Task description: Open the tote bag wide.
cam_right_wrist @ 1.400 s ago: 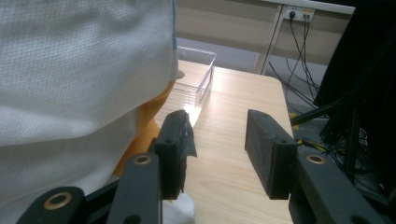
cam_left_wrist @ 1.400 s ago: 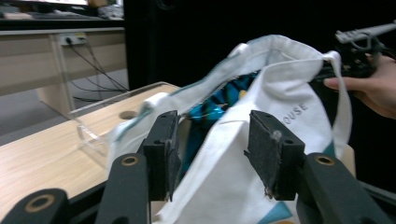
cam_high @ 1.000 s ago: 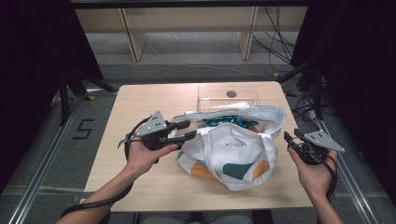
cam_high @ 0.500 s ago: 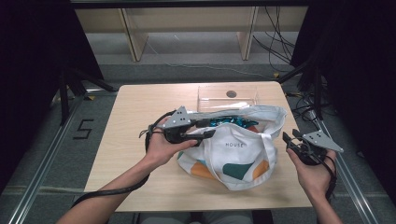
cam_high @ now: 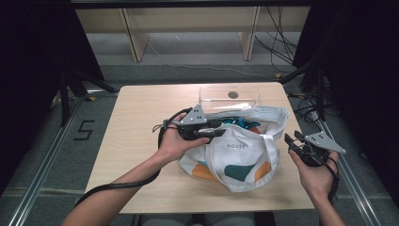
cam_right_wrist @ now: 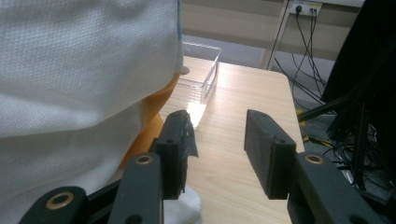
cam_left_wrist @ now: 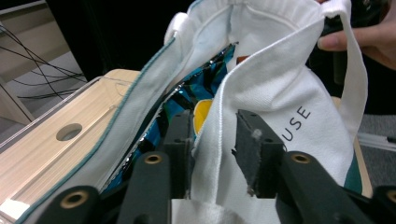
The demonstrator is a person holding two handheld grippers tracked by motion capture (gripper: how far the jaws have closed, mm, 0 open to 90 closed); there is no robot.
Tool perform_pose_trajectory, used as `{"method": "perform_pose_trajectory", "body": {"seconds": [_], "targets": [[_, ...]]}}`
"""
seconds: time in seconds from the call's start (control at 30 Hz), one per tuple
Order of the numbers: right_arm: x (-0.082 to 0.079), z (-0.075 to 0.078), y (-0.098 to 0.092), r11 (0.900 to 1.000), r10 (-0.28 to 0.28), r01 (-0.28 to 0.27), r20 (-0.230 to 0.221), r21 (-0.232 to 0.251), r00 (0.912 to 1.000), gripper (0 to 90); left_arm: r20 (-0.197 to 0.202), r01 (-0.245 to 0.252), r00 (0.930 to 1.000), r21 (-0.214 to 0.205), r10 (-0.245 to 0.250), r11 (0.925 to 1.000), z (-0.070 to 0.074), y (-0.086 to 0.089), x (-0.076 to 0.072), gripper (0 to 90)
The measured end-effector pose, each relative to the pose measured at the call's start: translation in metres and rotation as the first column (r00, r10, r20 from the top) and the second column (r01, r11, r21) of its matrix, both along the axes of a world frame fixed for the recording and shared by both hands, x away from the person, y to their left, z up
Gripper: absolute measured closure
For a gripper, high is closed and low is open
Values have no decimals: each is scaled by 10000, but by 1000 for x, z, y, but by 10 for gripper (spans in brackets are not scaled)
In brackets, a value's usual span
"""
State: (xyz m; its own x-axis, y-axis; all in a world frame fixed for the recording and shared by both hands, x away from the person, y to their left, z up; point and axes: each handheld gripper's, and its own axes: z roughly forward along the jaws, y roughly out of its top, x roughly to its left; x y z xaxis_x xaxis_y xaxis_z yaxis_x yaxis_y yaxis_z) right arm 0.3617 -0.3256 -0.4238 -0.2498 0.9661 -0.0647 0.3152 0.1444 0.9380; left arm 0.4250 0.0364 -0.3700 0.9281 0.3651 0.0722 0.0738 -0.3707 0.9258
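A white cloth bag (cam_high: 240,153) lies on the desk (cam_high: 136,122) toward its right half, its mouth facing the far edge, where a clear plastic box (cam_high: 229,96) stands. Shiny blue-green packets (cam_left_wrist: 187,100) show inside the mouth. The left tool (cam_high: 214,131) sits at the bag's left rim; its jaws have just been closing, and in the left gripper view the near hem of the bag runs up between them, the left jaw inside the bag, the right jaw outside with a small gap still showing beside the cloth. The right tool (cam_high: 291,141) is held near the desk's right edge, just beside the bag's right side, its jaws about half open with nothing between them.
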Motion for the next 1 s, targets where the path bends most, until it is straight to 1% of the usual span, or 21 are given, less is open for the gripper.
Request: {"method": "perform_pose_trajectory", "body": {"seconds": [0.03,0.13,0.17,0.23,0.3,0.37,0.4,0.43,0.47,0.5,0.53,0.57,0.67,0.7,0.73,0.77,0.83,0.9,0.93,0.97,1.0], "targets": [[0,0,-1,9999,68,-68,15,-102,10000,602,226,56,9997,169,-60,9998,1,-1,1,741],[-1,1,-1,9999,44,-45,-25,-141,10000,603,345,93,9994,242,-102,9997,4,-1,1,826],[-1,1,-1,9999,53,-54,-44,-133,10000,604,440,118,9989,412,-136,9991,7,-1,-1,844],[0,0,-1,9999,56,-56,-43,-144,10000,606,484,156,9987,449,-178,9989,9,-1,-2,864],[-1,1,-1,9999,111,-112,-94,-104,9999,607,344,193,9992,432,-208,9989,11,0,-4,869],[-1,1,-1,9999,73,-73,-12,-110,10000,607,337,224,9991,521,-242,9984,14,0,-7,874],[-3,2,2,9998,-109,113,-240,171,9997,608,341,272,9990,589,-292,9979,16,1,-8,876],[-2,1,1,9999,-27,30,-204,169,9998,608,312,327,9989,611,-347,9976,18,1,-10,876],[-2,1,2,9997,-67,71,-156,240,9999,608,295,351,9989,643,-371,9973,20,1,-12,876],[-2,2,-1,10000,8,-9,-89,-63,10000,608,321,383,9987,722,-407,9967,21,1,-13,875],[-2,2,-1,10000,8,-9,-89,-63,10000,608,296,351,9989,782,-375,9963,23,1,-15,875],[-2,2,-1,10000,4,-5,-80,-74,10000,609,373,406,9983,867,-440,9954,24,1,-16,875],[-2,2,-1,10000,-33,32,-81,-77,10000,609,305,536,9979,1036,-571,9932,27,0,-20,876],[-2,2,-1,10000,-38,38,-68,-86,10000,610,225,604,9977,1074,-632,9924,27,-1,-22,876],[-1,2,-1,9999,-47,47,-51,-94,10000,610,237,688,9971,1160,-720,9909,27,-2,-23,875],[-1,1,-2,9998,-4,4,-16,-181,10000,610,173,760,9967,1217,-787,9897,27,-3,-25,875],[-1,1,-2,9998,-3,3,-18,-186,10000,610,197,928,9952,1323,-962,9869,26,-4,-27,875],[-2,2,-2,10000,30,-30,-103,-50,9999,611,155,970,9949,1391,-1001,9855,25,-4,-29,875],[-2,2,-2,10000,-24,23,-88,-90,10000,611,133,987,9947,1418,-1016,9850,25,-5,-29,875],[-2,2,-2,10000,-24,23,-88,-90,10000,611,-14,988,9950,1459,-996,9844,24,-5,-31,875],[-1,1,-2,9998,-6,6,-29,-213,10000,611,67,1117,9934,1552,-1141,9815,24,-6,-31,875]]}}
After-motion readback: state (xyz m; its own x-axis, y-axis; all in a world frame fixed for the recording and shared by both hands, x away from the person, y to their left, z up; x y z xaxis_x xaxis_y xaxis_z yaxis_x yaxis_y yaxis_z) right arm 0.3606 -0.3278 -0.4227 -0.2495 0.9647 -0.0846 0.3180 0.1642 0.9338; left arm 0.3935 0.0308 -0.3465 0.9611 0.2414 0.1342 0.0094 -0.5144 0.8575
